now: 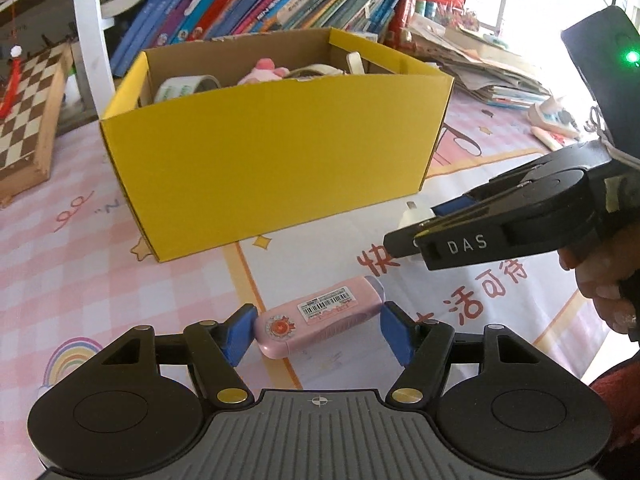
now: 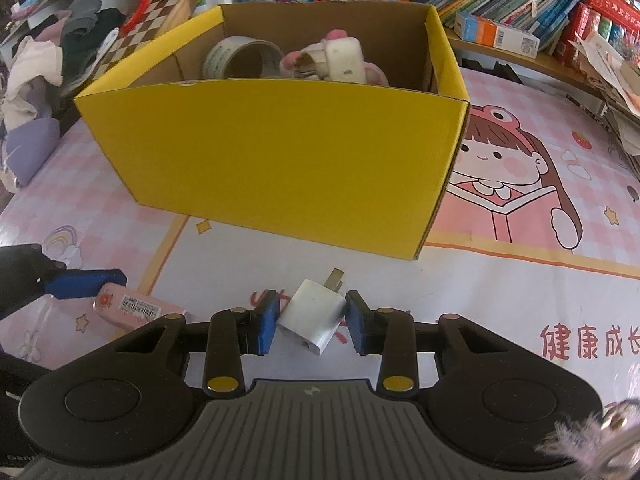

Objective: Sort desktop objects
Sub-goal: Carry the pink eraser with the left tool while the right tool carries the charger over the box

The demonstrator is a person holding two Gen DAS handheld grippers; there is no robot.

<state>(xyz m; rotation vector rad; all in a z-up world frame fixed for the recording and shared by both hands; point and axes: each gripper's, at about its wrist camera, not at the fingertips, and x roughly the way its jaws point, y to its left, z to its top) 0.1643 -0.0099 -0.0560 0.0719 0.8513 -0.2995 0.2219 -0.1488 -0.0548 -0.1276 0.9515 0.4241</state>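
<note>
Left wrist view: left gripper (image 1: 318, 330) spread open, blue pads flanking a rounded pink plastic correction-tape case (image 1: 320, 316) with barcode sticker, lying on the glossy cartoon-printed surface (image 1: 80, 264). At 12 o'clock, yellow corrugated cardboard box (image 1: 276, 156).

Right wrist view: right gripper (image 2: 312, 322) open around a white boxy plug adapter (image 2: 316, 312), metal prongs toward 12 o'clock; tape roll (image 2: 244, 58) inside the box.

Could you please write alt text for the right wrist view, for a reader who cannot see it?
The right gripper brackets a white plug adapter lying on the pink cartoon table mat, its fingers close on either side. Behind stands an open yellow box holding a tape roll; the left gripper's blue finger reaches a pink case.
</note>
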